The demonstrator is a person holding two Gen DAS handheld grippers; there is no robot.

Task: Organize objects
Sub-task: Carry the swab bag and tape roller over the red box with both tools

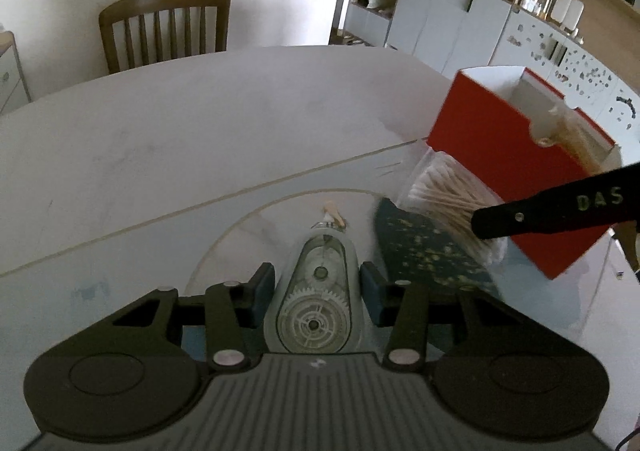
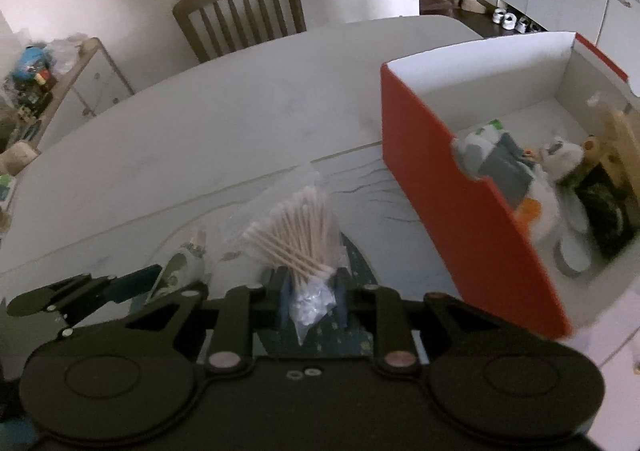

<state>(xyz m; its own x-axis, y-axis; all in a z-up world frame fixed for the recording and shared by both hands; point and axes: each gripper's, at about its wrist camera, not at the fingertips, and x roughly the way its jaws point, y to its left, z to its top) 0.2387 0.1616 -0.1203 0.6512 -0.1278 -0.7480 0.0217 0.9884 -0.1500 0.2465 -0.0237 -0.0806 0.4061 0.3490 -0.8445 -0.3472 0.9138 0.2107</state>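
Note:
My left gripper (image 1: 316, 291) is shut on a clear correction-tape dispenser (image 1: 314, 303), held just above the table. It also shows at the left of the right wrist view (image 2: 180, 271). My right gripper (image 2: 310, 301) is shut on a clear bag of cotton swabs (image 2: 296, 239), held above the table left of the red box (image 2: 460, 203). The bag also shows in the left wrist view (image 1: 448, 199), in front of the red box (image 1: 492, 155). The open box holds a plush toy (image 2: 556, 163), a grey packet (image 2: 500, 167) and other items.
A white table (image 1: 200, 131) carries a pale mat with a dark patterned patch (image 1: 420, 247). A wooden chair (image 2: 244, 23) stands behind the table. A cluttered side cabinet (image 2: 60, 91) stands at left, white cupboards (image 1: 440, 23) at right.

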